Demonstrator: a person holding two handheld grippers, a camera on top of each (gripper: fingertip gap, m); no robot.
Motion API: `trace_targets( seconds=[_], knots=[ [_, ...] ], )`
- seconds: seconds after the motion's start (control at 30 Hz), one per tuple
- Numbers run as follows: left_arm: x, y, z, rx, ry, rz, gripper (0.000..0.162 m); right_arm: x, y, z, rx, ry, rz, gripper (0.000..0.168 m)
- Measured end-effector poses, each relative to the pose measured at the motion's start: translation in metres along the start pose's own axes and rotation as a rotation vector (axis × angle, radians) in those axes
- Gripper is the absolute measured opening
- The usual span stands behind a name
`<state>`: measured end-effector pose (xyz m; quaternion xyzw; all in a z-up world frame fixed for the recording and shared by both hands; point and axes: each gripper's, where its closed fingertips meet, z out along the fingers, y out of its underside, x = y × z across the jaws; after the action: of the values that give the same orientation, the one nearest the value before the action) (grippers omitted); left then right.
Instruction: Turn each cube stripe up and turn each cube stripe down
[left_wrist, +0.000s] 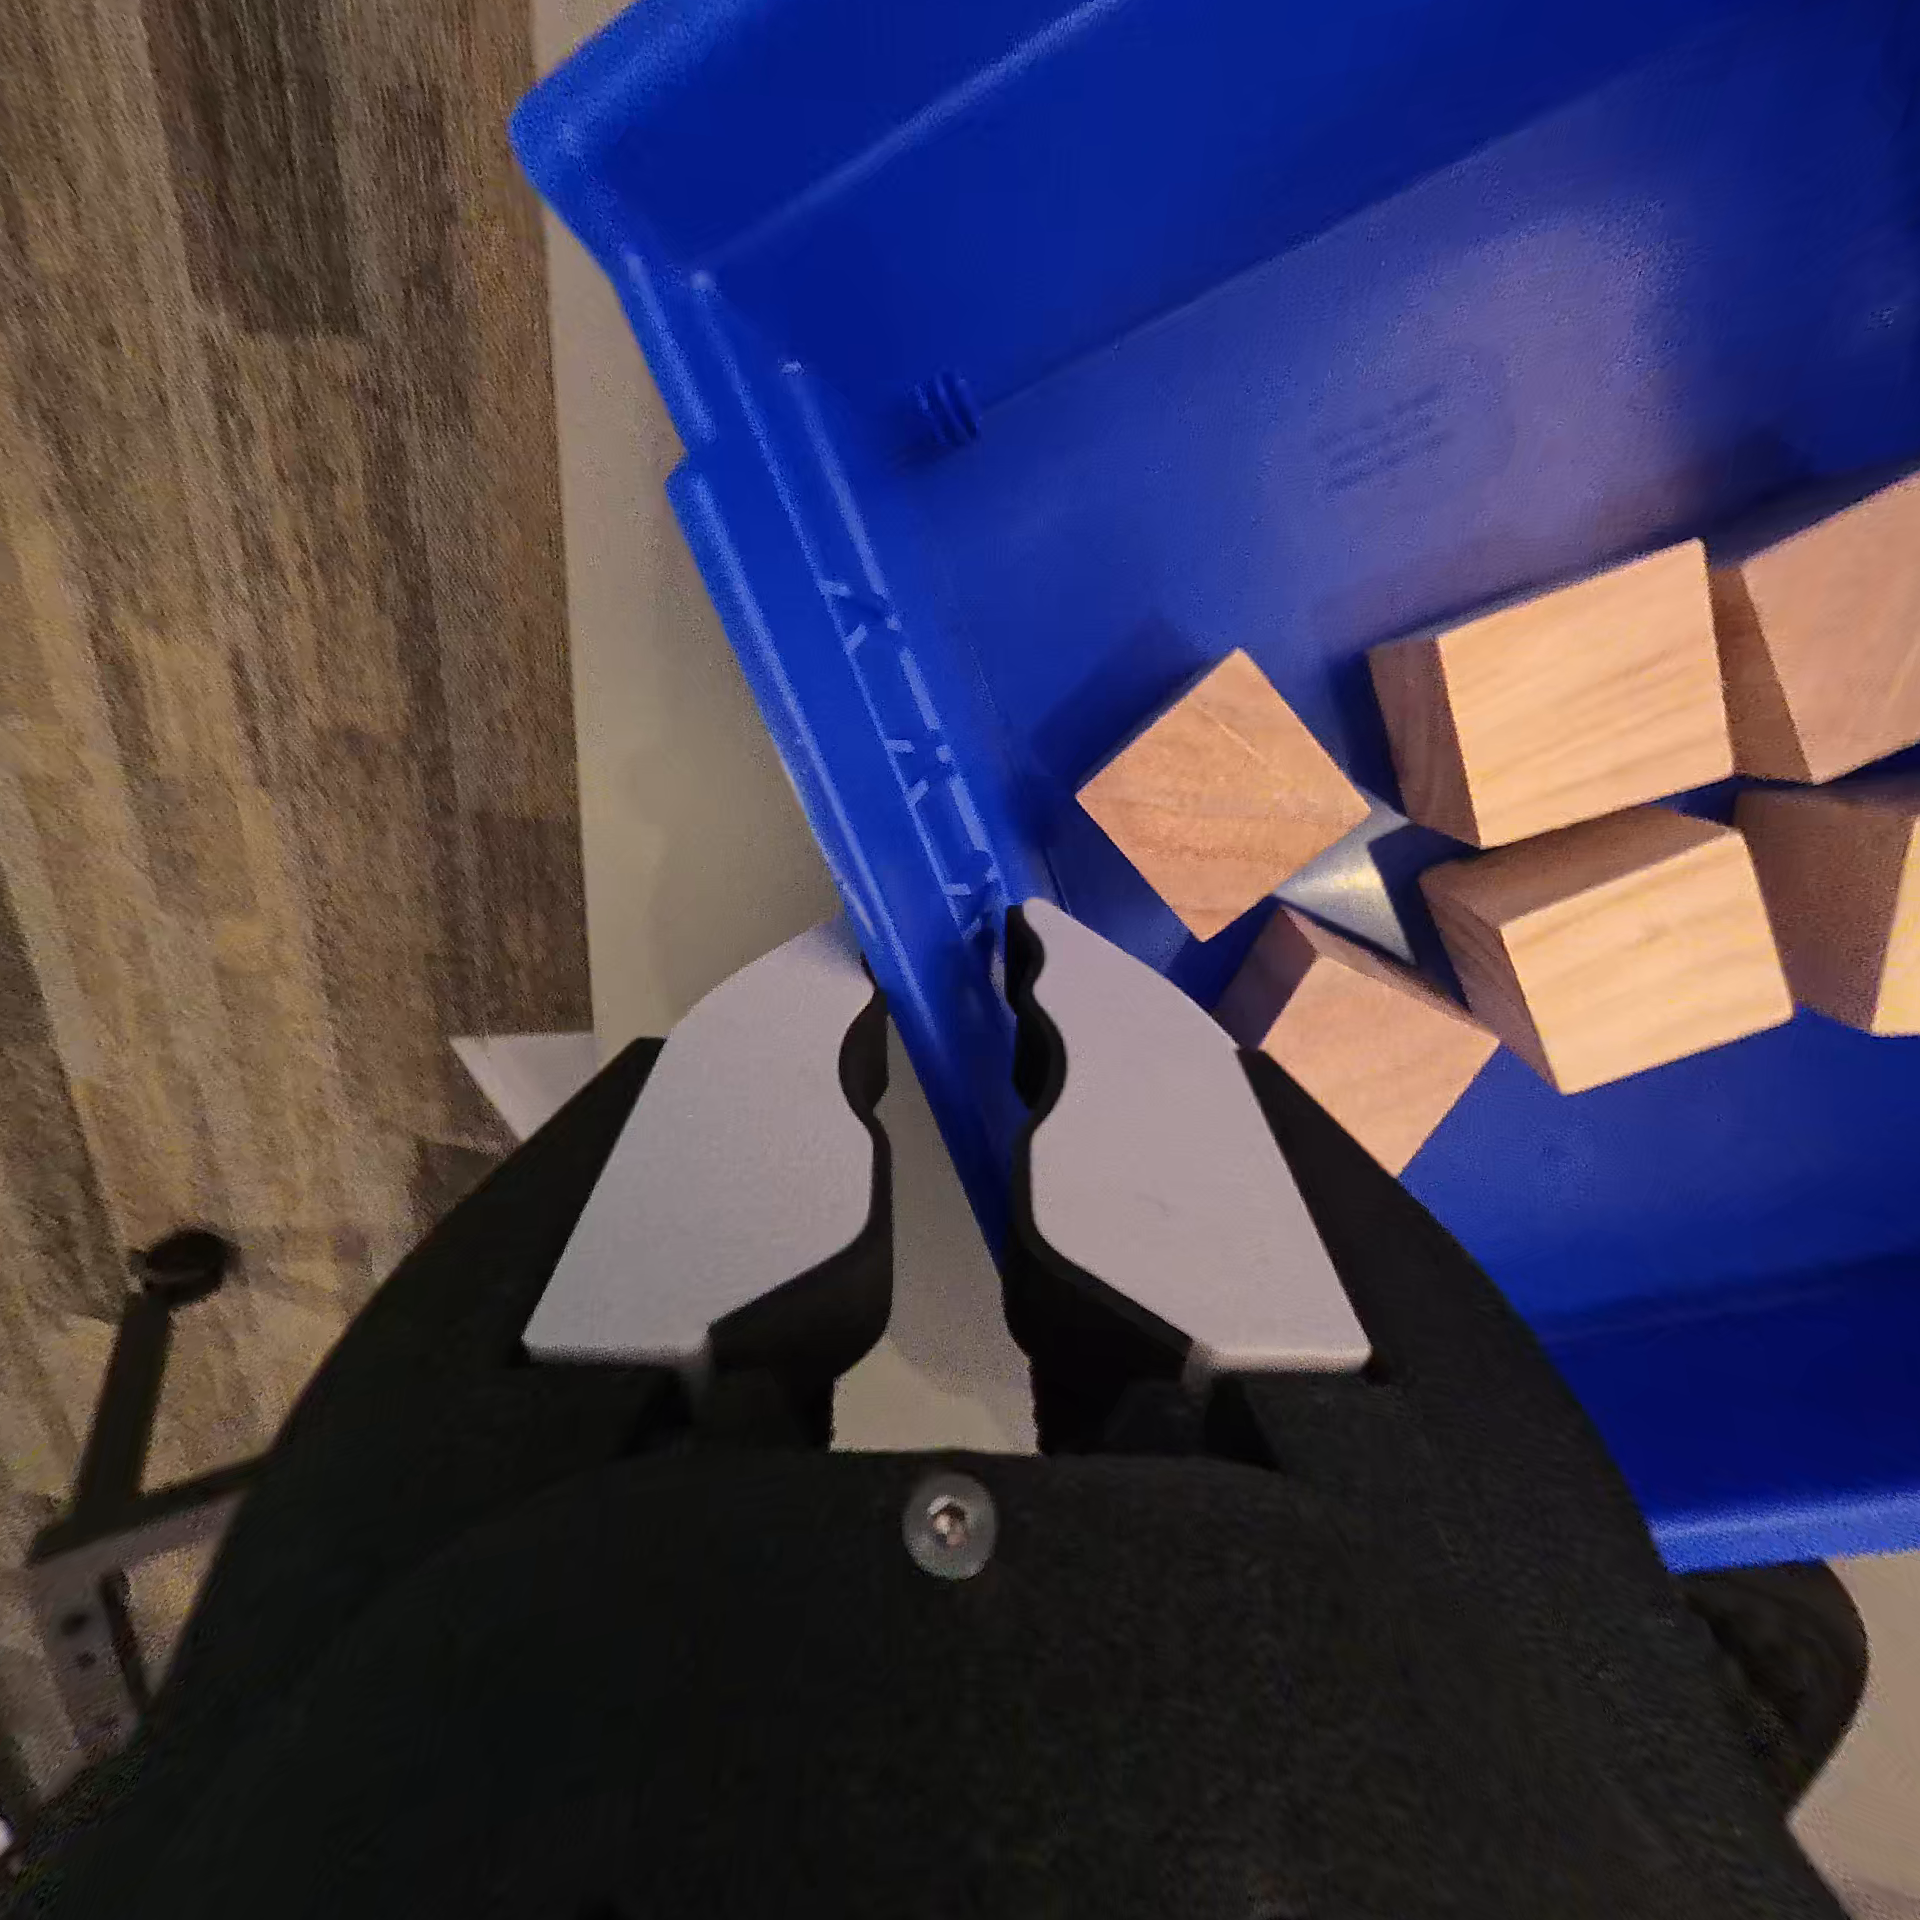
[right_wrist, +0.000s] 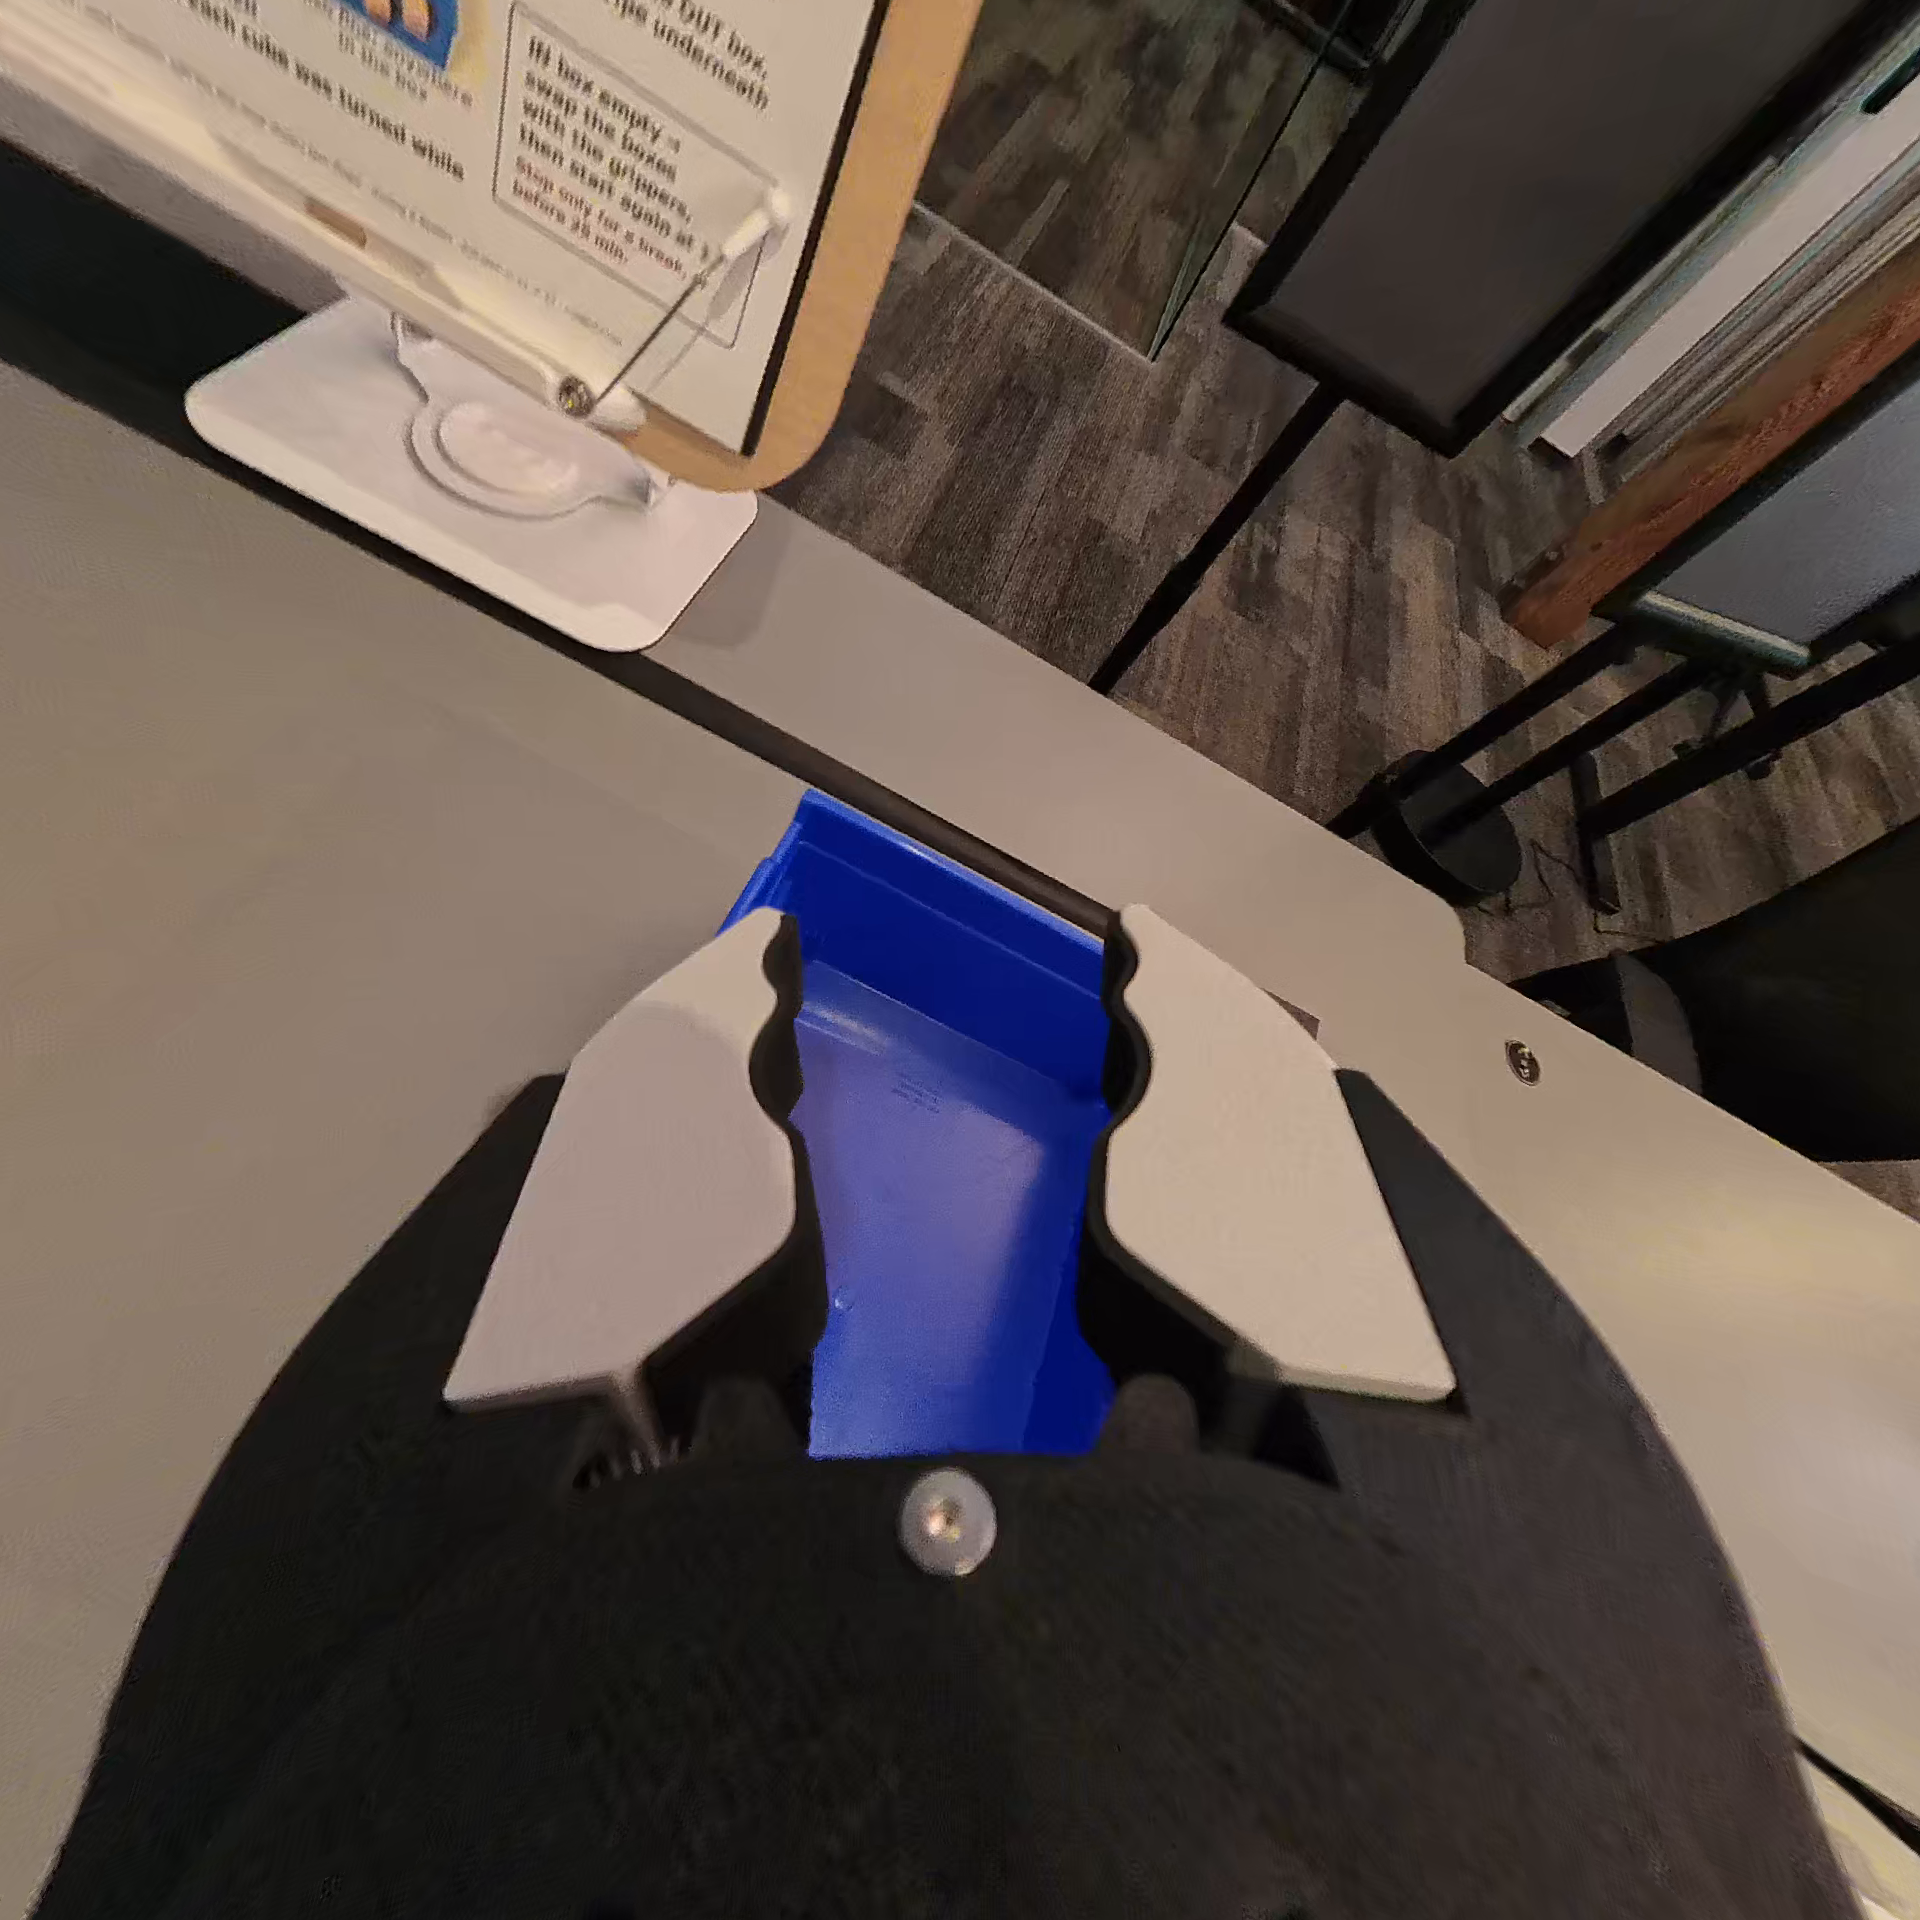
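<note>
Left tongs (left_wrist: 945, 961) pinch the blue bin wall (left_wrist: 914, 727); cubes (left_wrist: 1221, 795) at two o'clock, nearer them. Right tongs (right_wrist: 951, 945) wide, empty.

Glossy blue plastic bin (left_wrist: 1195, 312); smooth, matt wooden cubes (left_wrist: 1579, 691); matt pale table (right_wrist: 312, 883), probably laminate; woven-looking carpet floor (left_wrist: 208, 520).

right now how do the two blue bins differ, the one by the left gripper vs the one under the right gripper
The left gripper straddles the side wall of a blue bin holding wooden cubes; the blue bin seen between the right gripper fingers shows only bare floor. The first fills its view; the second is mostly hidden. Both are the same blue plastic.
</note>
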<state>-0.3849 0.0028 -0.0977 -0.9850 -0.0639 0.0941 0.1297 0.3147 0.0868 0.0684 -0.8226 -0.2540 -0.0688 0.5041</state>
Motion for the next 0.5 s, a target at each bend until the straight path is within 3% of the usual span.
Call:
trace_targets(
  seconds=[0.17, 0.3, 0.5],
  knots=[
    [0.038, -0.029, 0.001, 0.089, 0.085, 0.158, 0.016, -0.014, 0.004, 0.014, -0.045, -0.012, -0.051, 0.057],
    [0.053, -0.043, 0.002, 0.138, 0.060, 0.301, 0.020, -0.022, 0.007, 0.023, -0.067, -0.024, -0.075, 0.057],
    [0.057, -0.047, 0.003, 0.162, 0.142, 0.296, 0.019, -0.024, 0.006, 0.032, -0.047, -0.009, -0.110, 0.053]
  ],
)
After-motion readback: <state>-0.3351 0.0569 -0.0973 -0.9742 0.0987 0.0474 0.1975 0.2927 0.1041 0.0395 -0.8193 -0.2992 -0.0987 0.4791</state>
